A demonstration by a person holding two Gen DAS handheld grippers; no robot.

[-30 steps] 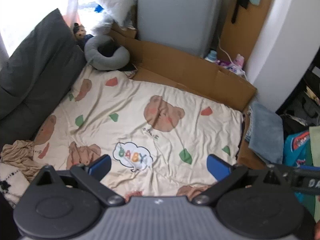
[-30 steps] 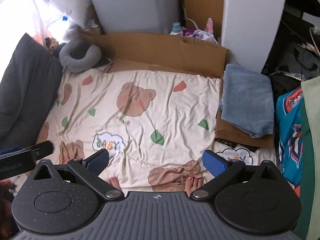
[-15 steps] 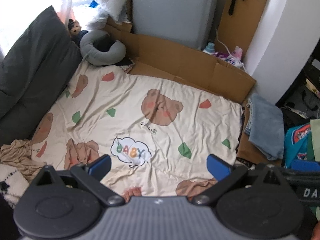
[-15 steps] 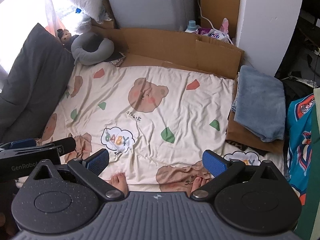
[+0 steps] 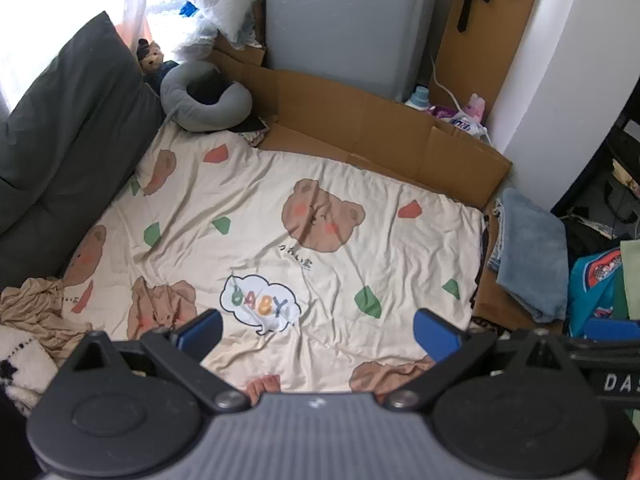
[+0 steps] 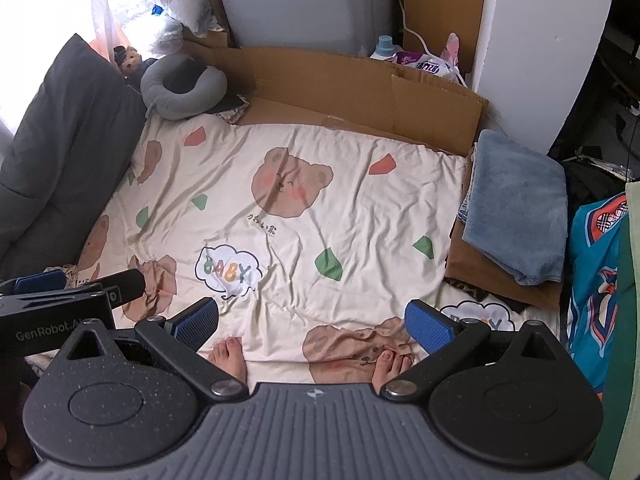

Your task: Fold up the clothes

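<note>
Cream bear-print sheet (image 6: 352,216) spread over the whole bed, creased, printed with brown bear faces, green and red shapes and a "BABY" cloud (image 6: 228,270); bare of clothes across its middle; two bare feet (image 6: 230,354) planted at its near edge, toes on the fabric. Along the right edge, a folded blue towel (image 6: 518,208) stacked on a folded brown garment (image 6: 480,272), with darker patterned cloth just under that, too little of it visible to name. At the near left corner, a crumpled tan garment (image 5: 36,312) heaped unfolded beside something white and knitted (image 5: 20,360). At the far left corner, one grey neck pillow (image 5: 208,98) with a small plush toy (image 5: 150,56) just behind it; down the left edge, a dark grey cushion (image 5: 68,136). Across the far edge, a flattened cardboard sheet (image 6: 360,92) propped as a low wall; beyond it a grey appliance (image 5: 340,20), a detergent bottle (image 6: 384,46) and a white pillar (image 6: 536,48); bright window light at far left. Off the right edge, a teal printed garment (image 6: 596,280). Left gripper (image 5: 316,334) hovering over the near edge, jaws spread wide, nothing between the blue pads (image 5: 200,332); right gripper (image 6: 312,324) likewise above the near edge, jaws wide apart and empty; both well apart from either pile.
</note>
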